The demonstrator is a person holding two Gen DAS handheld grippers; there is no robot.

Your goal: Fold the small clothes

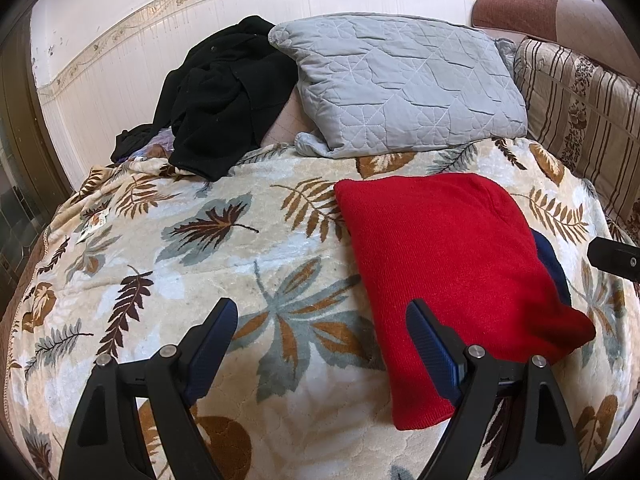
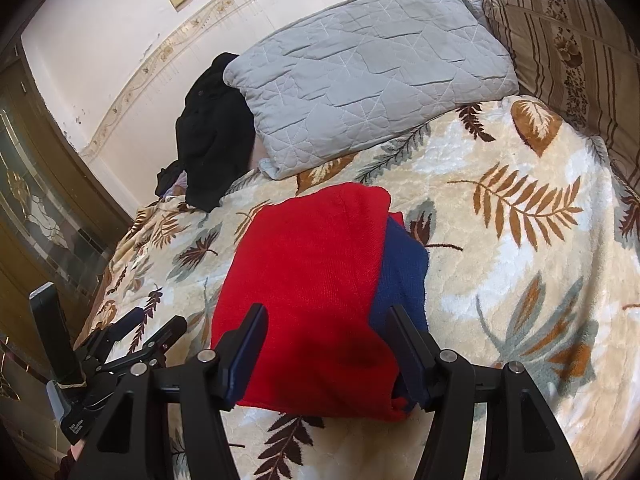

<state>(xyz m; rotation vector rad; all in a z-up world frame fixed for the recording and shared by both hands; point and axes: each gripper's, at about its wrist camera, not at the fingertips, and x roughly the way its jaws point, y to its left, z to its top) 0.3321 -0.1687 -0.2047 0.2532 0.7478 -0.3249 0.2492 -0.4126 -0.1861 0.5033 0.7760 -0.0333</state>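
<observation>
A folded red knit garment [image 1: 448,280] lies on the leaf-patterned blanket [image 1: 200,240], with a dark blue part [image 1: 554,268] showing under its right side. My left gripper [image 1: 320,320] is open and empty, hovering over the blanket just left of the garment's near edge. In the right wrist view the red garment [image 2: 308,292] and its blue part [image 2: 402,272] lie straight ahead. My right gripper [image 2: 326,326] is open, its jaws spread above the garment's near end, holding nothing. The left gripper also shows in the right wrist view [image 2: 136,328] at lower left.
A grey quilted pillow [image 1: 404,80] and a heap of black clothes [image 1: 224,92] lie at the back of the bed. A striped cushion [image 1: 580,108] is at the right. A wall [image 1: 120,12] runs behind; a dark door frame [image 2: 48,184] stands left.
</observation>
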